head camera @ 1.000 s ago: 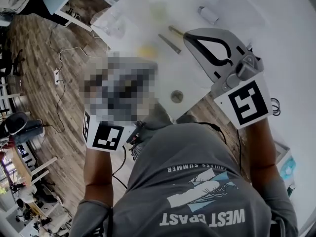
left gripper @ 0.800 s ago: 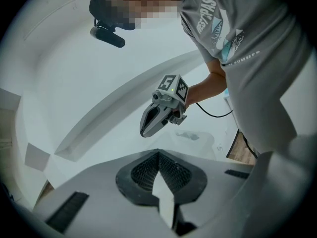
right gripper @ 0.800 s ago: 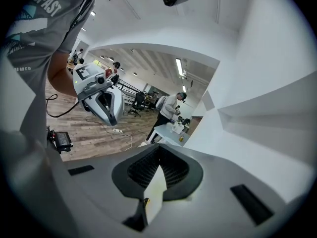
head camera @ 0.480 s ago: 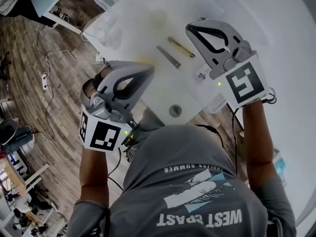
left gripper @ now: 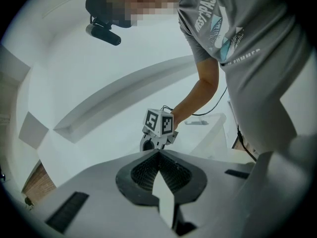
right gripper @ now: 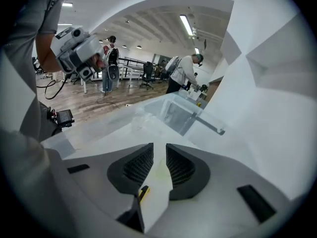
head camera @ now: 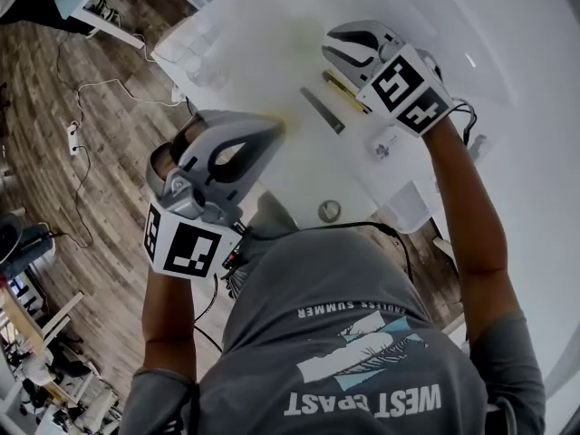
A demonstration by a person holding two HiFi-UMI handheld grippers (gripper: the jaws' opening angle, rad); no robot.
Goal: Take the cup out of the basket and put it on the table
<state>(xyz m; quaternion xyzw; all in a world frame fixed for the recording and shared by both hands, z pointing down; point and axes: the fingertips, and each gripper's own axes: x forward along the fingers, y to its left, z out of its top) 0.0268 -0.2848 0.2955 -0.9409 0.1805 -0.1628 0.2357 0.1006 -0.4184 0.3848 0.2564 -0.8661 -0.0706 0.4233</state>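
Glare washes out much of the white table (head camera: 299, 166) in the head view, so only some of what lies on it can be read. The right gripper (right gripper: 159, 148) is over the middle of the table. Its jaws are apart and opening, and nothing is between them; only the bare tabletop and a sliver of a yellow-handled tool (head camera: 343, 89) show through the gap. A dark flat tool (head camera: 322, 110) lies on the table just beside the yellow one. A small round object (head camera: 329, 210) sits near the table's near edge.

The left gripper (left gripper: 158, 152) is at the table's near left edge, with its tips reaching just over the rim. Its jaws are pressed together at the tips and hold nothing.

A clear basket (right gripper: 179, 114) stands at the table's far left corner, well apart from both grippers. In the head view it is only a faint outline (head camera: 195, 57). The cup cannot be picked out for certain; it is perhaps the pale shape in or beside the basket. Neither gripper touches the basket.
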